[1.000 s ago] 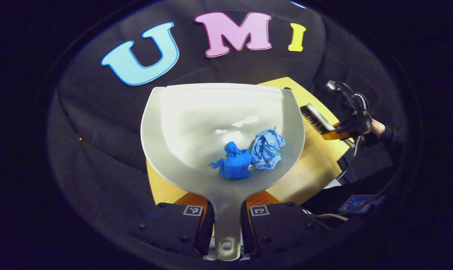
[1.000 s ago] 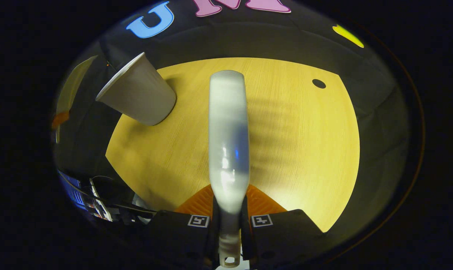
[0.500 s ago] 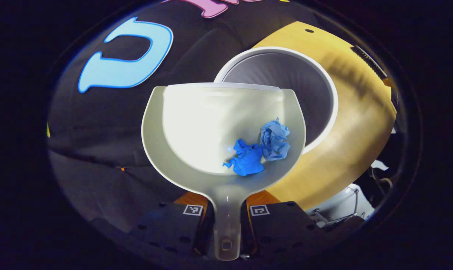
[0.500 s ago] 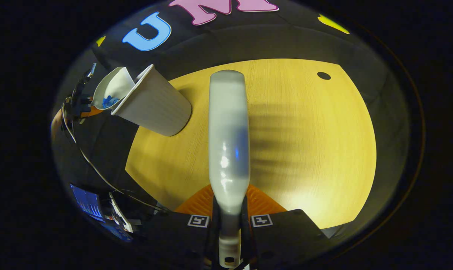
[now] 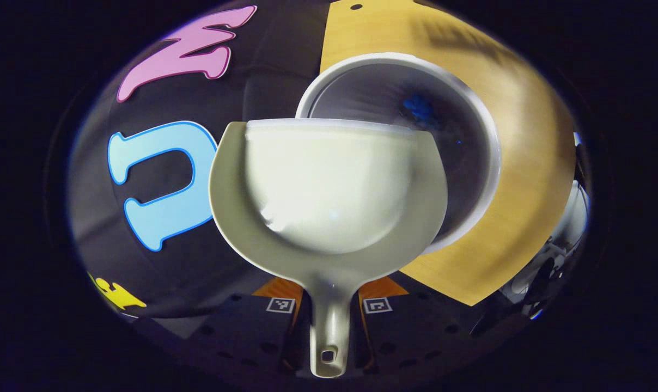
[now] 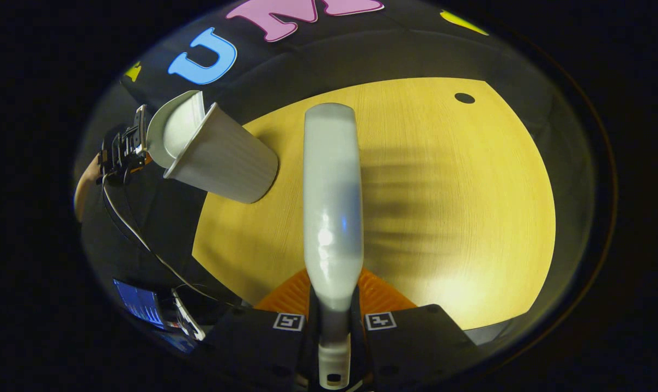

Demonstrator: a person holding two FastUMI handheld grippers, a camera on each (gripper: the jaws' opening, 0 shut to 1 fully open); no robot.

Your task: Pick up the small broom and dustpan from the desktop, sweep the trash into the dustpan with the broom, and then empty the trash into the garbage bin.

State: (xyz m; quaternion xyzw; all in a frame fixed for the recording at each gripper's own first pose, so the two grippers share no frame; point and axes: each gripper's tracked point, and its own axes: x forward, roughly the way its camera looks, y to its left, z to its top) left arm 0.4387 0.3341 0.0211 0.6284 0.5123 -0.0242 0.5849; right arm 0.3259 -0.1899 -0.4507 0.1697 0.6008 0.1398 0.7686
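Observation:
My left gripper (image 5: 329, 305) is shut on the handle of the pale dustpan (image 5: 329, 190), which is tipped over the rim of the white garbage bin (image 5: 487, 163). The pan's scoop is bare. A blue scrap of trash (image 5: 418, 106) lies inside the bin. In the right gripper view the dustpan (image 6: 174, 130) leans into the bin (image 6: 225, 158) at the table's far left, with the left gripper (image 6: 123, 149) behind it. My right gripper (image 6: 333, 321) is shut on the broom handle (image 6: 331, 207), held over the yellow wooden table (image 6: 443, 218).
A small dark hole (image 6: 464, 98) marks the table near its far right edge. A cable (image 6: 138, 234) hangs from the left gripper, and a lit screen (image 6: 141, 305) sits off the table's near left edge. A person's arm (image 6: 84, 185) holds the left gripper.
The dustpan has swung over the bin and tilted further. The two blue trash wads slid out of the pan into the bin. The broom has stayed almost still.

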